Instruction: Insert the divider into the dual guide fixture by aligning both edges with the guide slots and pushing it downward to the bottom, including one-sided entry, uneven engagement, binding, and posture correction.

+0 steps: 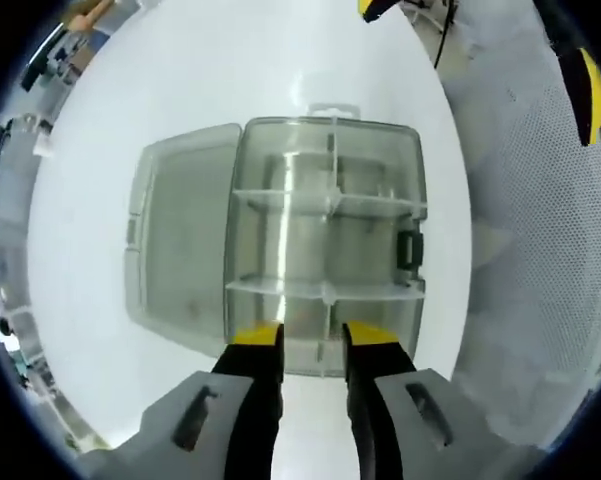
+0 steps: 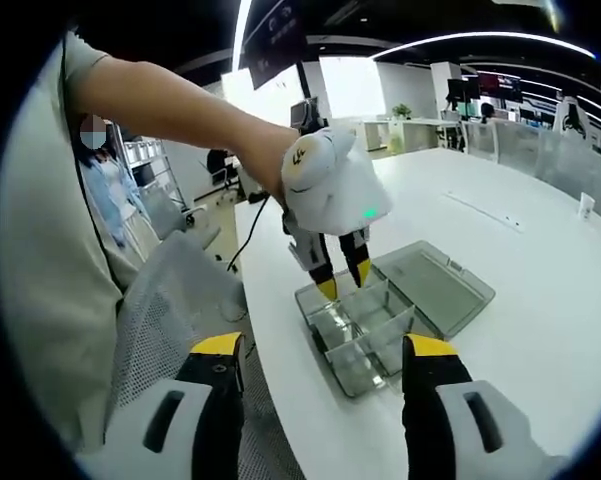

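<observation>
clear compartment box [image 1: 325, 245] open on white table [image 1: 380, 80], just below left hand-held gripper [image 1: 313, 335], jaws slightly apart, empty

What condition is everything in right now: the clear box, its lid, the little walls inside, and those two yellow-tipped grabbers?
Clear box: open, flat on the white table.
Lid: swung fully back, lying beside the box.
Dividers: seated upright inside, splitting it into compartments.
Left gripper: fingers slightly apart, empty, just above the box.
Right gripper: fingers wide open, empty, held away from the box.
</observation>
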